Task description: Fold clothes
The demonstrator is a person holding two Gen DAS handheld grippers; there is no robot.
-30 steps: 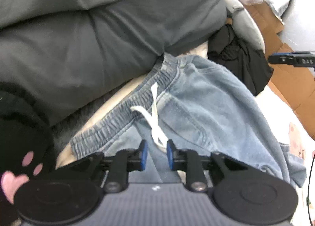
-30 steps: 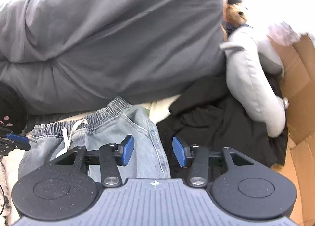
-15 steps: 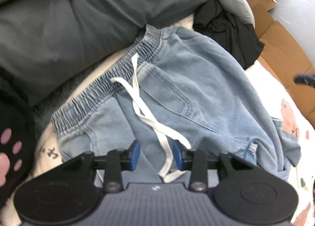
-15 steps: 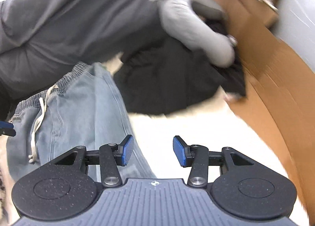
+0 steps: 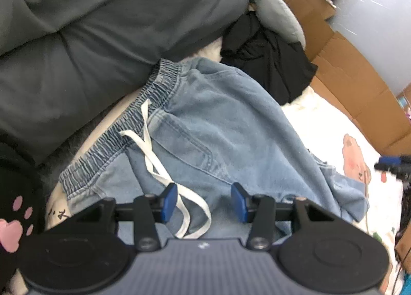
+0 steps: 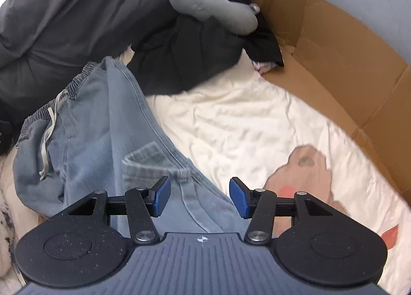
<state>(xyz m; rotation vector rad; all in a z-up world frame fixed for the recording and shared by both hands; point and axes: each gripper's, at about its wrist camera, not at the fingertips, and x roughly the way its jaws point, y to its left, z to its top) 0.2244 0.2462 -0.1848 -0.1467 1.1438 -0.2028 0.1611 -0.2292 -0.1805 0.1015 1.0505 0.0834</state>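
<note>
- Since a second ago your left gripper (image 5: 204, 201) has let go of the white drawstring (image 5: 154, 164) and lifted back, so more of the denim shorts (image 5: 218, 135) shows; your right gripper (image 6: 199, 197) has swung away from the black garment (image 6: 195, 56) to the shorts' hem (image 6: 154, 164).
- Left jaws are opening with nothing pinched; the drawstring's loop lies loose between and beneath the pads.
- Right jaws are also opening, empty, hovering above the hem edge.
- The shorts lie spread on the cream bedsheet (image 6: 244, 125), waistband (image 5: 123, 135) against the grey duvet (image 5: 102, 38), the black garment just beyond.
- Expect soft, floppy denim with some weight: it will sag and drag, not hold a crease by itself.
- Grip where the cloth is thickest, at the elastic waistband corner on the left and the stitched hem on the right; these doubled edges should slip least.
- Avoid the drawstring; it would probably slide out rather than lift the cloth.
</note>
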